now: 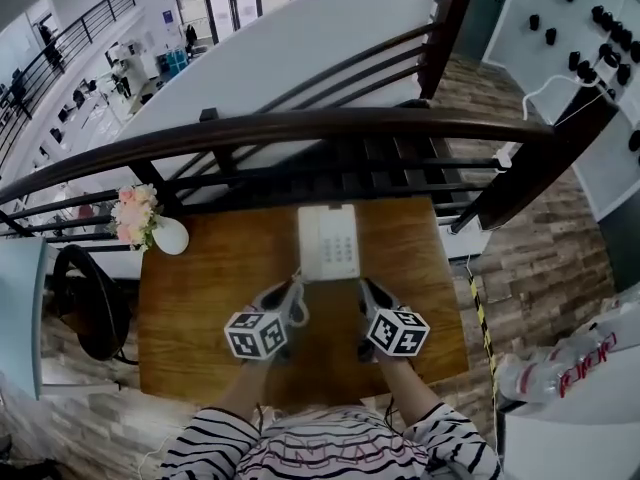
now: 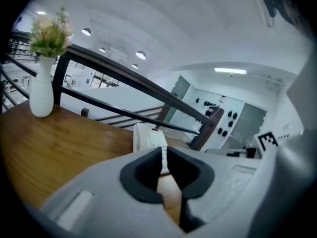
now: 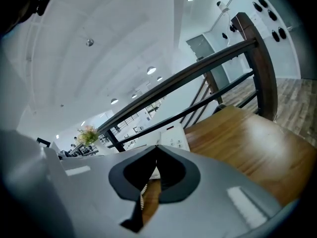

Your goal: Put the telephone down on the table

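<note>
A white push-button telephone (image 1: 328, 243) lies flat on the wooden table (image 1: 200, 298), near its far edge and under the railing. Both grippers hover over the table just short of the telephone's near end. My left gripper (image 1: 293, 293) sits at its near left corner and my right gripper (image 1: 368, 293) at its near right corner. In the left gripper view the jaw tips (image 2: 164, 148) meet, with the telephone (image 2: 148, 137) lying free beyond them. The right gripper's tips (image 3: 157, 147) also meet, in front of the telephone (image 3: 171, 137). A bit of its coiled white cord (image 3: 144, 187) shows on the table below the jaws.
A white vase of pink flowers (image 1: 165, 233) stands at the table's far left corner. A dark railing (image 1: 330, 128) runs along the far edge. A black chair (image 1: 90, 298) is left of the table, and plastic bottles (image 1: 560, 368) lie to the right.
</note>
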The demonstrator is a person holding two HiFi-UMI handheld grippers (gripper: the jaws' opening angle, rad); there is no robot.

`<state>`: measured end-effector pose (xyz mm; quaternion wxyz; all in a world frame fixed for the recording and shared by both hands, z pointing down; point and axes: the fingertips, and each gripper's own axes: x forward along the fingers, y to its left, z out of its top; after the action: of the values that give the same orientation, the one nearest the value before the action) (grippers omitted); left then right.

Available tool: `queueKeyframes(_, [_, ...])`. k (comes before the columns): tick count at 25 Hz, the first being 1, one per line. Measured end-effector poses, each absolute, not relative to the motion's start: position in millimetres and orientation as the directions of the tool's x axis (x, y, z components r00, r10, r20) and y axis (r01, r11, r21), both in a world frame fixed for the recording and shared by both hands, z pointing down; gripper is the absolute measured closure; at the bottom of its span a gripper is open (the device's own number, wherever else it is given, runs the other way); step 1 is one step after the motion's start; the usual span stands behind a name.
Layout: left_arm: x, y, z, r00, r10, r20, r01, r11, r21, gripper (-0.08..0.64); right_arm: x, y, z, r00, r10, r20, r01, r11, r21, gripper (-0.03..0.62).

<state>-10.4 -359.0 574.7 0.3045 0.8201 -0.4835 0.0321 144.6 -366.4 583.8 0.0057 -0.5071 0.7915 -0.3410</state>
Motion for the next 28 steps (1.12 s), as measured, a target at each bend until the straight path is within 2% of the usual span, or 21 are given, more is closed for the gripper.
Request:
queueKeyframes(2, [-17, -338, 569, 0.532, -0.776, 0.339, -0.813, -0.356, 0.461, 0.555, 138, -346, 578, -0.48, -0.814, 0.326, -0.802, 0.256, -0.54, 0.592])
queueKeyframes(28, [-90, -103, 522, 0.607, -0.745, 0.276, -0.776, -0.479, 0.411, 0.557, 65, -100, 535, -0.386, -0.878, 0.281, -0.844, 0.214, -0.491, 0.592])
